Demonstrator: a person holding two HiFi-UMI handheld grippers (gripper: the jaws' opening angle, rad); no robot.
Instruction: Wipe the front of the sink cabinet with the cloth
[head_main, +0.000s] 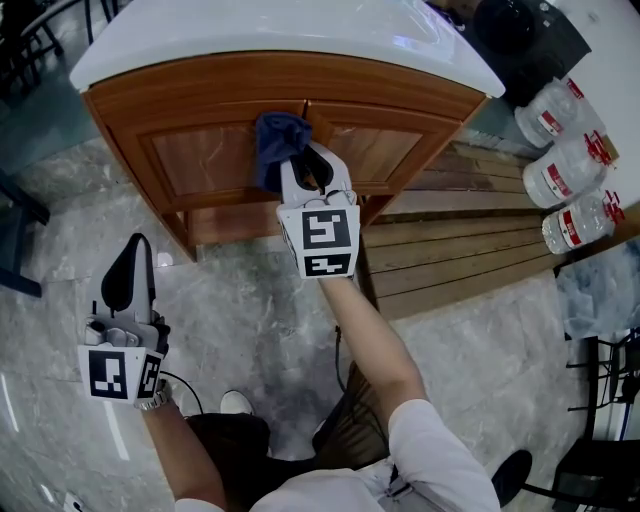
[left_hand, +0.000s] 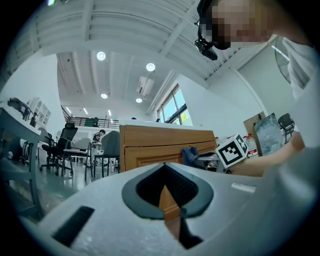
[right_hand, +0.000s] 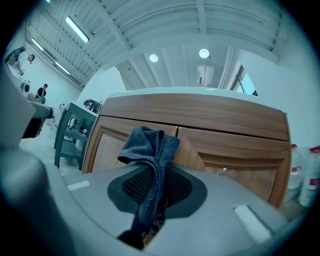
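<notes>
The right hand-held gripper (head_main: 305, 168) is clenched on the dark blue cloth (head_main: 277, 140). In the right gripper view the cloth (right_hand: 150, 150) runs down between the two dark pads and its free end bunches above them. The bunch sits at the front of the sink cabinet (head_main: 200, 160), high up where the two door panels meet. Whether it presses on the wood or sits just off it cannot be told.

The left hand-held gripper (head_main: 128, 275) hangs well clear of the cabinet, low and off its left corner. Its jaws are closed together with nothing between them, and only a thin sliver of the cabinet's wood shows through in the left gripper view (left_hand: 167, 195).

The cabinet is warm brown wood with framed doors under a glossy white tabletop (head_main: 280, 30). It stands on a floor (head_main: 250, 320) of pale grey veined stone tiles. To the cabinet's right lies a slatted wooden platform (head_main: 460, 250), and beyond that are three clear plastic bottles (head_main: 560, 180) with red labels.

Left of the cabinet, office chairs (left_hand: 60, 147) stand in an open hall with a high white ribbed ceiling (left_hand: 125, 30), round lights and tall windows.
</notes>
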